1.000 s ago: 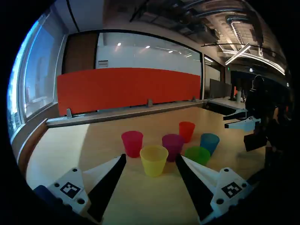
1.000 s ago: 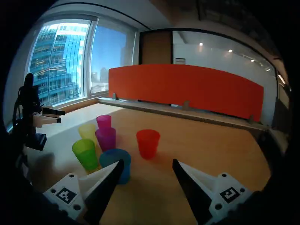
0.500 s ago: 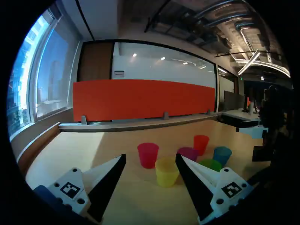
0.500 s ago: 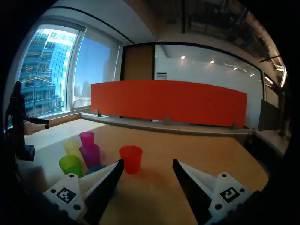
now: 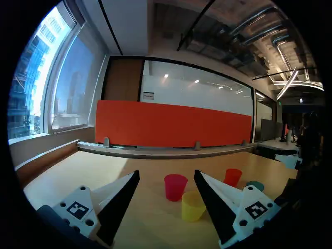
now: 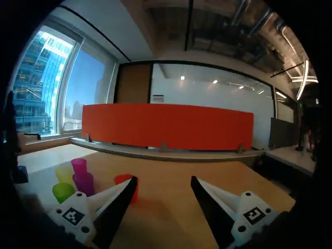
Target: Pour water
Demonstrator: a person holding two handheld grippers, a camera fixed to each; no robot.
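Note:
Several coloured plastic cups stand grouped on the wooden table (image 5: 103,170). In the left gripper view a pink cup (image 5: 175,187) and a yellow cup (image 5: 193,205) sit between my fingers' lines, with an orange cup (image 5: 232,177) and a blue cup (image 5: 254,185) past the right finger. My left gripper (image 5: 166,173) is open and holds nothing. In the right gripper view a magenta cup (image 6: 79,164), yellow cup (image 6: 64,174), purple cup (image 6: 84,182) and green cup (image 6: 63,191) stand at the left; the orange cup (image 6: 123,180) is partly behind the left finger. My right gripper (image 6: 163,179) is open and holds nothing.
An orange divider panel (image 5: 174,124) runs along the table's far edge. Large windows (image 6: 41,91) fill the left wall. Bare table (image 6: 199,174) stretches ahead of the right gripper. A dark figure (image 5: 309,137) stands at the far right.
Both views have tilted upward and swung. The cups have slid lower in each, and more ceiling shows. In the right gripper view the blue cup has gone behind the left finger. Both grippers stay open.

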